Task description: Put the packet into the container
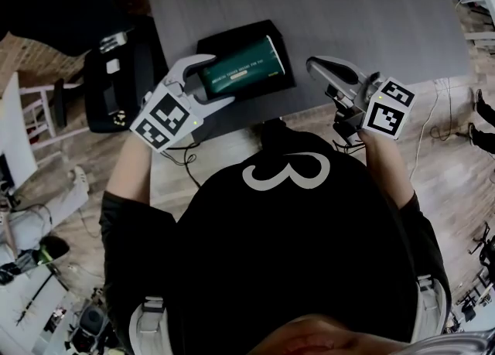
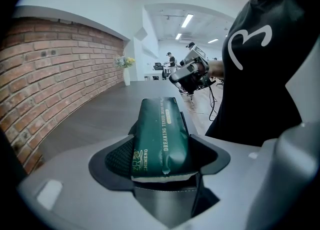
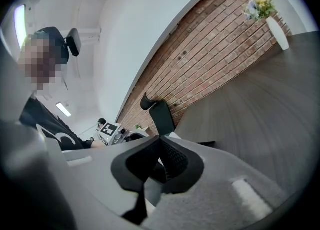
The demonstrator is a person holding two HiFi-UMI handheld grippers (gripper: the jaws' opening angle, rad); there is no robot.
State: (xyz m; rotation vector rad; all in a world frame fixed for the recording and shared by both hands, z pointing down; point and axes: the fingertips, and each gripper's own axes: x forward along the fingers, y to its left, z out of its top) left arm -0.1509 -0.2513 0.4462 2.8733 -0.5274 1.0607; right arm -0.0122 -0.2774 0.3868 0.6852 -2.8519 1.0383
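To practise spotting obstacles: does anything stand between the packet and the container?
Nothing visible does. The packet, gripped by the left gripper, is directly over the open container, whose visible parts are bare. The right gripper is off to one side, shut.

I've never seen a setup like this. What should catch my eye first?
A dark green packet, gripped in the left hand-held gripper over a black container on the grey table. The right hand-held gripper hangs shut and empty by the table's near edge.
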